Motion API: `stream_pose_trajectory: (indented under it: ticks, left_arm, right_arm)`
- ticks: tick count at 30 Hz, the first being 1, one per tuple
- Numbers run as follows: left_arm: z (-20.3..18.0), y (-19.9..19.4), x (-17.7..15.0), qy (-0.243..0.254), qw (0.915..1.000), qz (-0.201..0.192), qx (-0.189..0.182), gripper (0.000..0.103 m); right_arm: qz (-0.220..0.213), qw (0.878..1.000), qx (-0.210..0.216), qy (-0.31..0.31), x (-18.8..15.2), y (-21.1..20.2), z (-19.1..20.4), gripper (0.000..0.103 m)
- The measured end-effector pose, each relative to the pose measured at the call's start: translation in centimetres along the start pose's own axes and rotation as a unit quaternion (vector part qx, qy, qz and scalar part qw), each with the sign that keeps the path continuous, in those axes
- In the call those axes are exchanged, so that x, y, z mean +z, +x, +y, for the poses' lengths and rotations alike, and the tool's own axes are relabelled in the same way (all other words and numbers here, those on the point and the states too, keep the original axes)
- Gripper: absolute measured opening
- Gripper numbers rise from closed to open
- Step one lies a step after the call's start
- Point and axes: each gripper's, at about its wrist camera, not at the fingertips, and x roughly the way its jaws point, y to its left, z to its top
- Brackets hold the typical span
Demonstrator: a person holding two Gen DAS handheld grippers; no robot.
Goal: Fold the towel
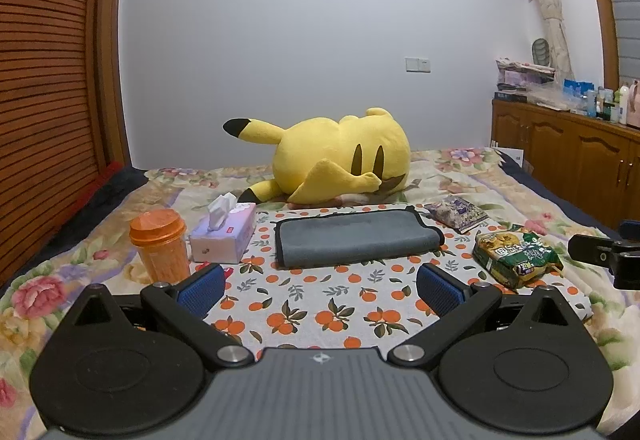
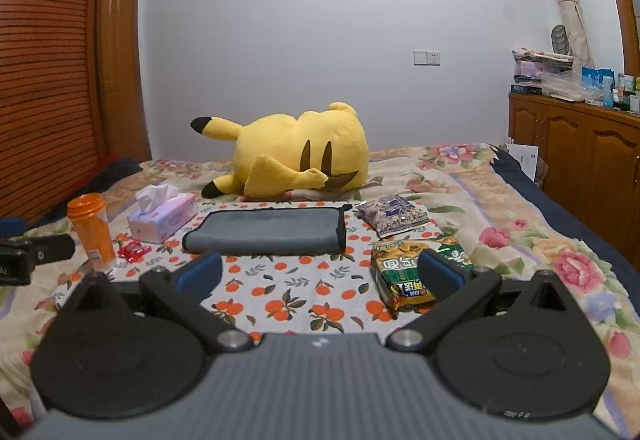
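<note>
A grey towel (image 1: 356, 238) with dark edging lies folded into a flat rectangle on the orange-print cloth (image 1: 320, 304) on the bed. It also shows in the right wrist view (image 2: 268, 232). My left gripper (image 1: 320, 284) is open and empty, held above the cloth in front of the towel. My right gripper (image 2: 320, 274) is open and empty, also in front of the towel, its right finger over a green snack bag (image 2: 404, 276). Neither gripper touches the towel.
An orange lidded cup (image 1: 162, 244) and a tissue box (image 1: 224, 234) stand left of the towel. A green snack bag (image 1: 516, 254) and a purple packet (image 1: 456, 214) lie to its right. A yellow plush toy (image 1: 340, 156) lies behind. A red wrapper (image 2: 134, 251) lies near the cup.
</note>
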Motion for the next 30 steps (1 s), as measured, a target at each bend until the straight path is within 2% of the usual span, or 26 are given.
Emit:
stream_pose_trajectory:
  ticks: [30]
  left_arm:
    - [0.21, 0.13, -0.02, 0.0, 1.0, 0.0, 0.002, 0.103]
  right_arm:
    - [0.0, 1.0, 0.0, 0.0, 0.02, 0.04, 0.04, 0.103]
